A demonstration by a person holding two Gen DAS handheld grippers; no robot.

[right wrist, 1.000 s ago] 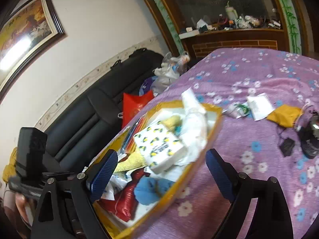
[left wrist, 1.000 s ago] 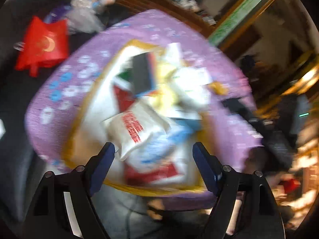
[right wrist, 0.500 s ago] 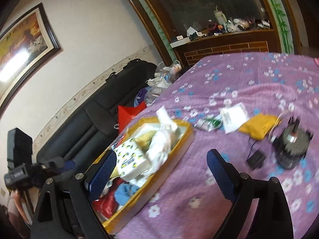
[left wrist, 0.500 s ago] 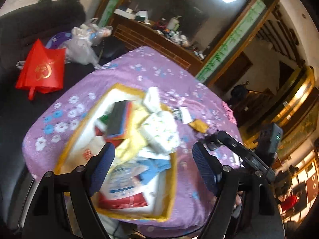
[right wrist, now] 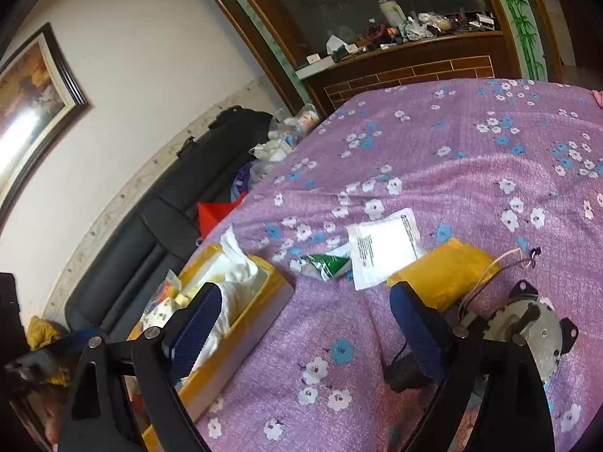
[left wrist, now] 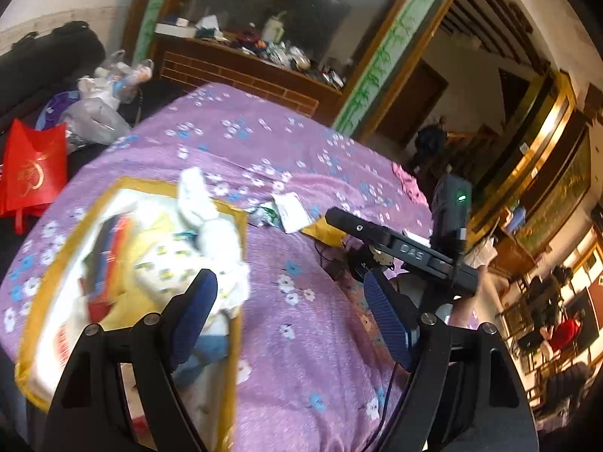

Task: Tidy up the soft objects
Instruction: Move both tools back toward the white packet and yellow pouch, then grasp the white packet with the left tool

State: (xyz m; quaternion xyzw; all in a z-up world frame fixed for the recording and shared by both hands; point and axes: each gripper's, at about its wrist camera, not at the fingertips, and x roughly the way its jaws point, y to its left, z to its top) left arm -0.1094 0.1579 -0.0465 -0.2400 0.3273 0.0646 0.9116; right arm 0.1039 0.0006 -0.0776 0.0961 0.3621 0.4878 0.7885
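Both pairs of jaws stand spread with nothing between them: the right gripper (right wrist: 301, 324) hovers over the flowered purple cloth (right wrist: 471, 158) on the counter, the left gripper (left wrist: 290, 312) beside the yellow tray (left wrist: 237, 248).

The likely step is a reach for the loose soft items outside the tray. Just beyond the right gripper lie a yellow pouch (right wrist: 444, 271), a white printed packet (right wrist: 380, 245) and a green-and-white wrapper (right wrist: 324, 263), close together, right of the tray (right wrist: 248, 324). The tray is already heaped with tissue packs and cloths.

To do it well, take the pouch by its near edge and steer clear of the small motor (right wrist: 535, 327) and its thin wires (right wrist: 486, 275) touching the pouch's right side.
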